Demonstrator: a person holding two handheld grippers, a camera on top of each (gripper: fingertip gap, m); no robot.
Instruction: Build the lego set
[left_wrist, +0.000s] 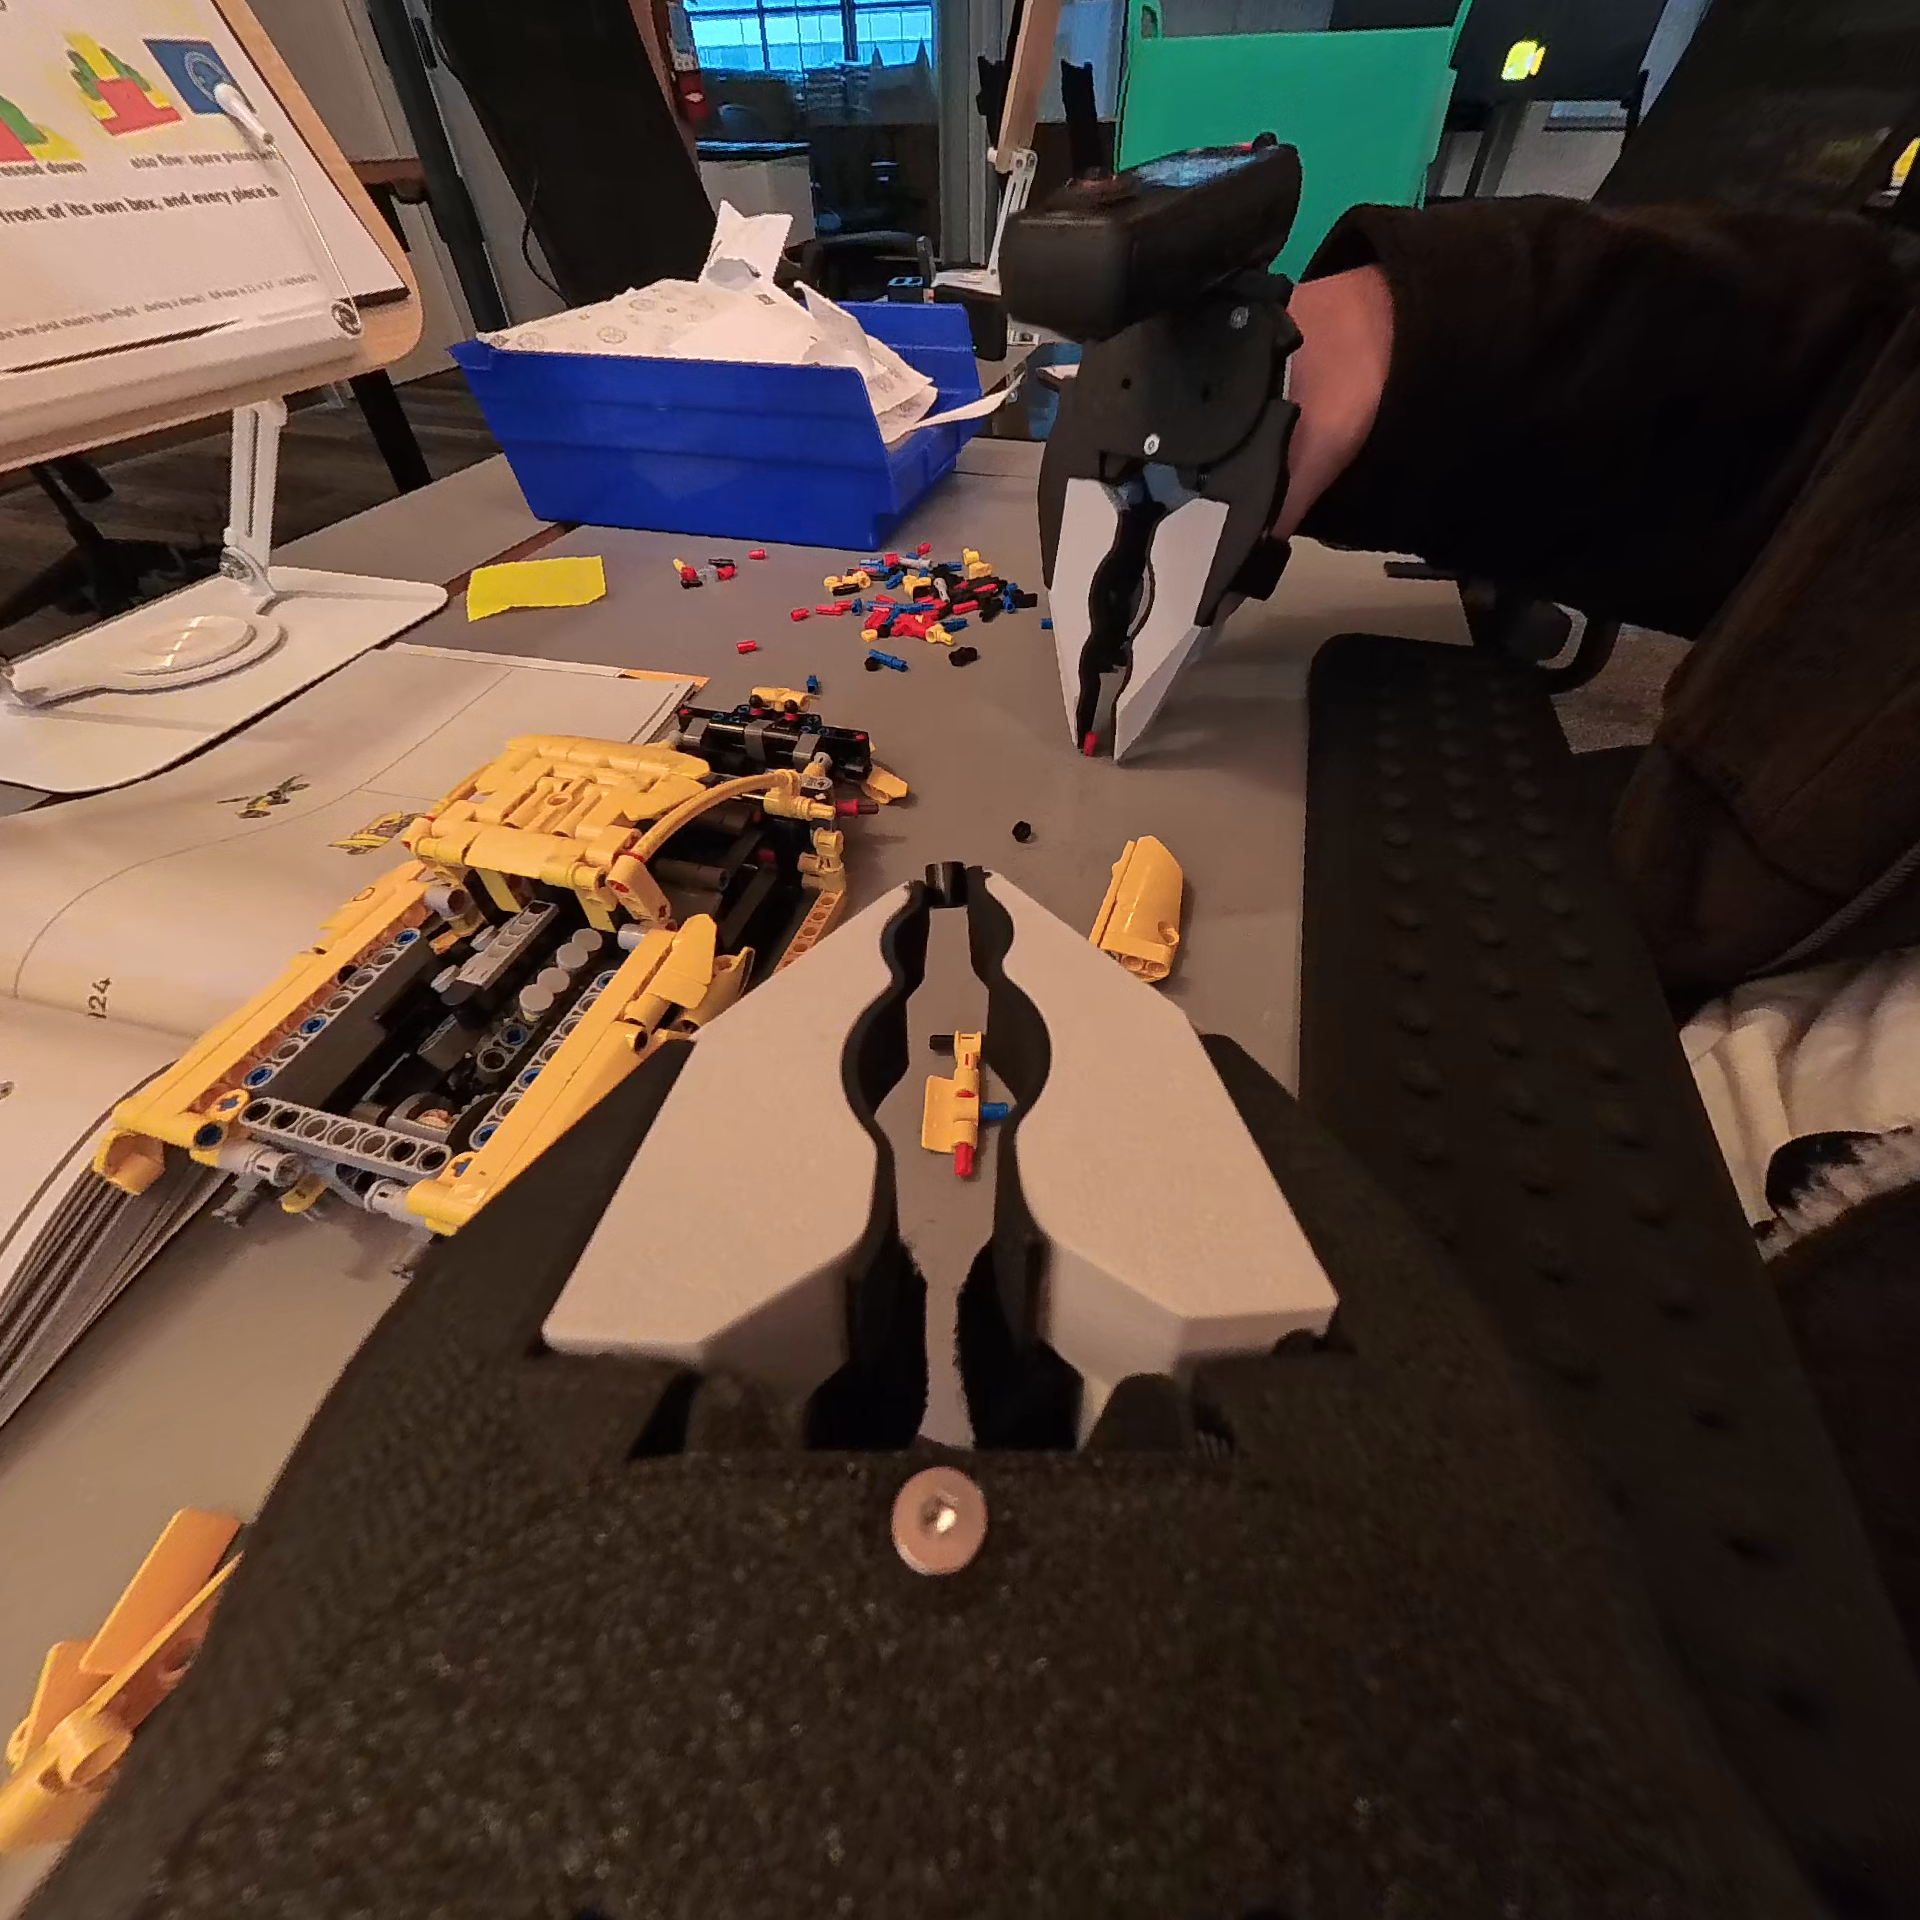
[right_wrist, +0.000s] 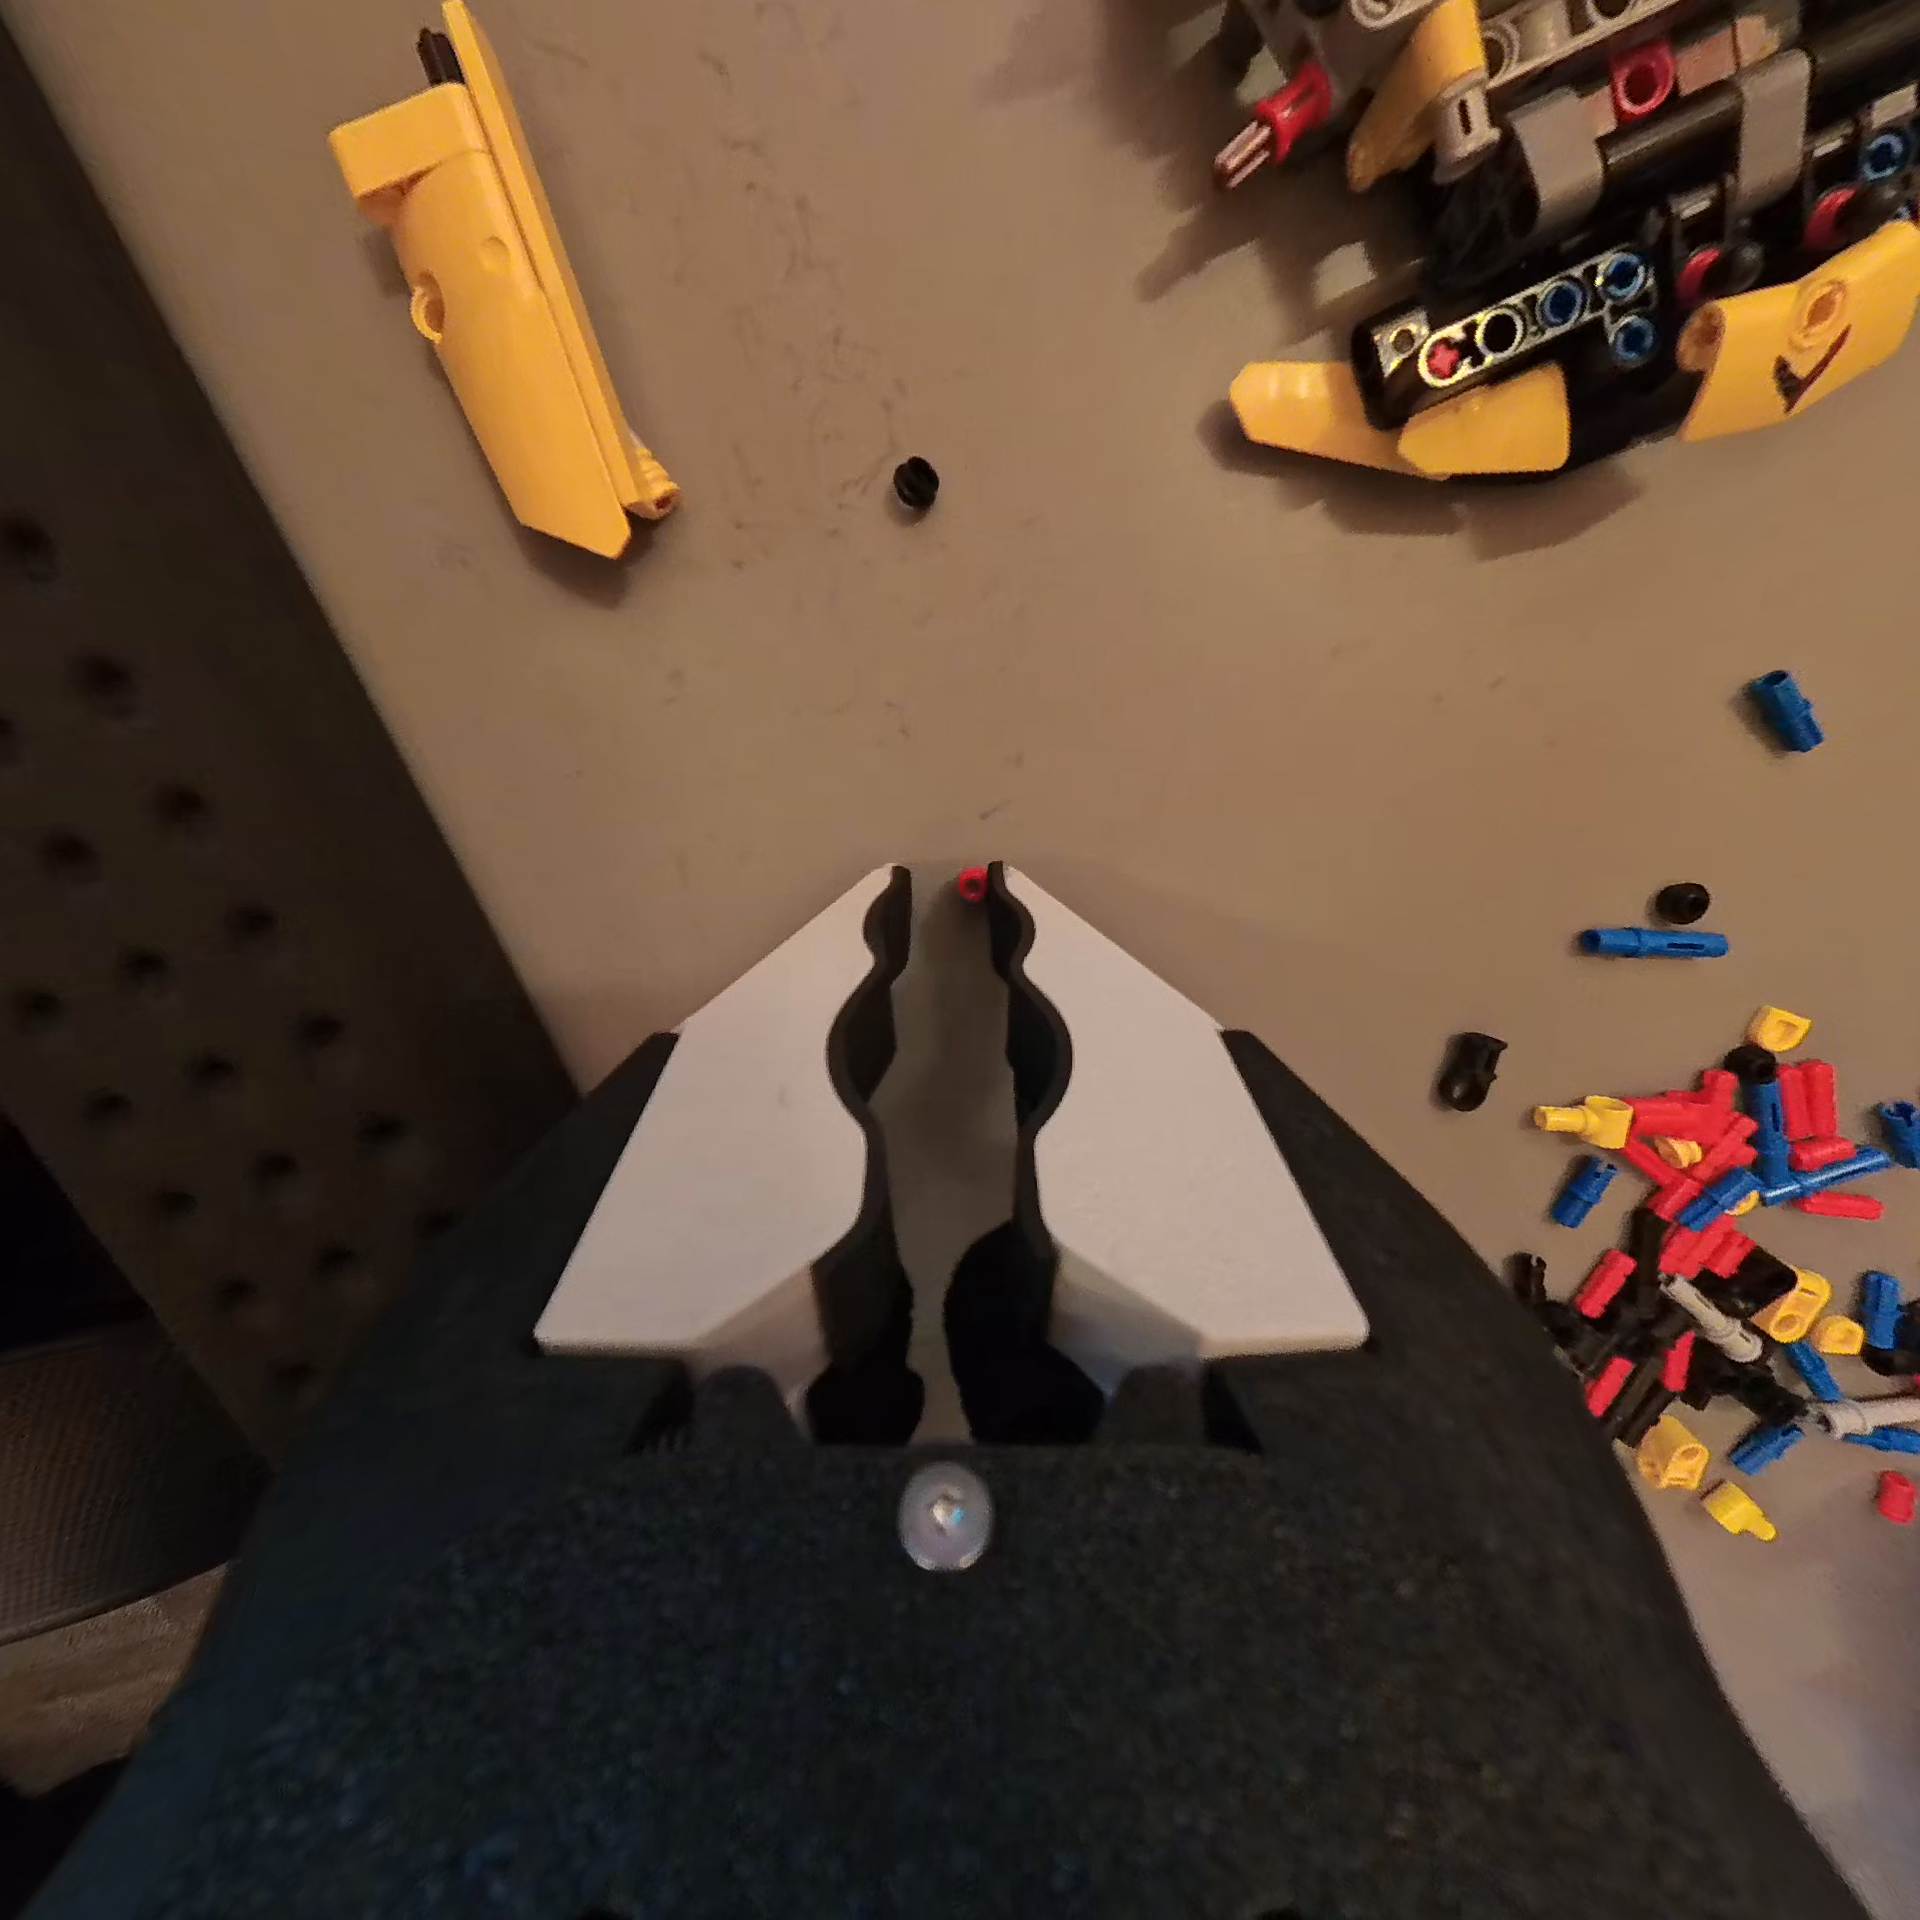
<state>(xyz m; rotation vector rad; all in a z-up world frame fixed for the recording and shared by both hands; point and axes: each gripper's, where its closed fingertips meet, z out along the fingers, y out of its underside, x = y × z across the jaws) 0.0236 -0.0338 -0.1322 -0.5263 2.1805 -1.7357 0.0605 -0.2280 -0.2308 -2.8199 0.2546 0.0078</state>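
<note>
- The left claw (left_wrist: 948, 878) is closed narrow on a small black piece (left_wrist: 945, 883) at its tips, above the grey worktop (left_wrist: 1195, 831).
- Below the left claw, a small yellow part (left_wrist: 954, 1107) with red and blue pins lies on the worktop.
- The right claw (right_wrist: 948, 883) points down at the worktop, its jaws a little apart; a small red pin (right_wrist: 970, 884) sits against the tip of one finger, and I cannot tell if it is gripped.
- The half-built yellow and black lego car (left_wrist: 499, 956) lies partly on an open instruction book (left_wrist: 156, 883).
- A yellow panel piece (right_wrist: 488, 281) and a black bush (right_wrist: 915, 483) lie apart on the worktop.
- A pile of small loose pins (right_wrist: 1745, 1247) lies near the blue bin (left_wrist: 707, 436).
</note>
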